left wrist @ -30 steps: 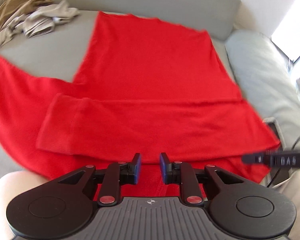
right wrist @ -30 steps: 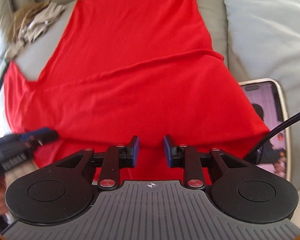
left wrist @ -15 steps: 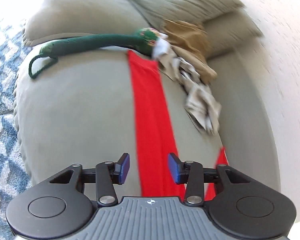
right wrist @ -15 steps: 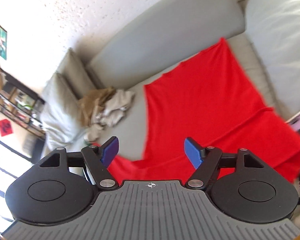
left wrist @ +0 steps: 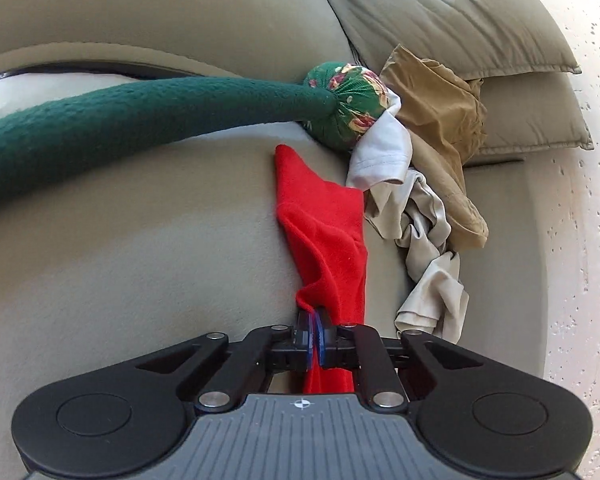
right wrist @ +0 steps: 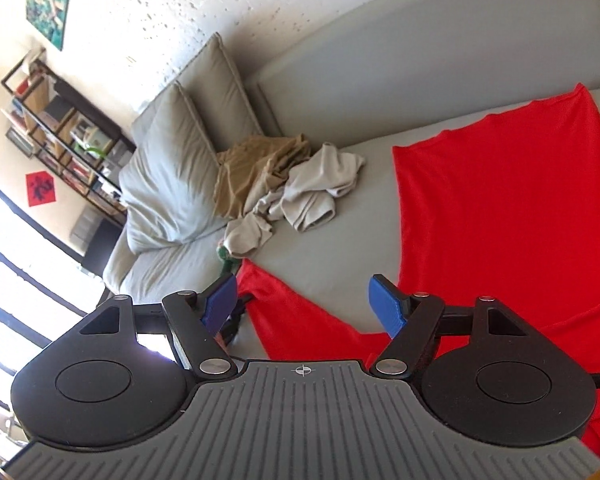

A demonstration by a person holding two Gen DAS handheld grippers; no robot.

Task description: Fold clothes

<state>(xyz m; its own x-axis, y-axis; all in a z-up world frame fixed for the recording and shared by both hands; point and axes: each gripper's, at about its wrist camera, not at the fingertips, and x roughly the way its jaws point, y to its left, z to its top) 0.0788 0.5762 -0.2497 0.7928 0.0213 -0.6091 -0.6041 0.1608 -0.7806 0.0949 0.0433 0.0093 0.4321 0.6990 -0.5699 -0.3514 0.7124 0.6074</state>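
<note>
Red knit long-sleeved garment (right wrist: 500, 216) lies spread on grey sofa (right wrist: 340, 216); left gripper (left wrist: 315, 334), jaws just closed, apparently pinches its sleeve (left wrist: 324, 236); right gripper (right wrist: 304, 304) gapes empty; draw sleeve across body without bunching

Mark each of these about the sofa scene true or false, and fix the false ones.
1. The left gripper has its jaws shut on the red sleeve. True.
2. The right gripper holds the red garment. False: its jaws stand open, empty.
3. The crumpled clothes lie against the cushions. True.
4. The clothes pile lies on top of the red garment's body. False: bare sofa seat separates them.
</note>
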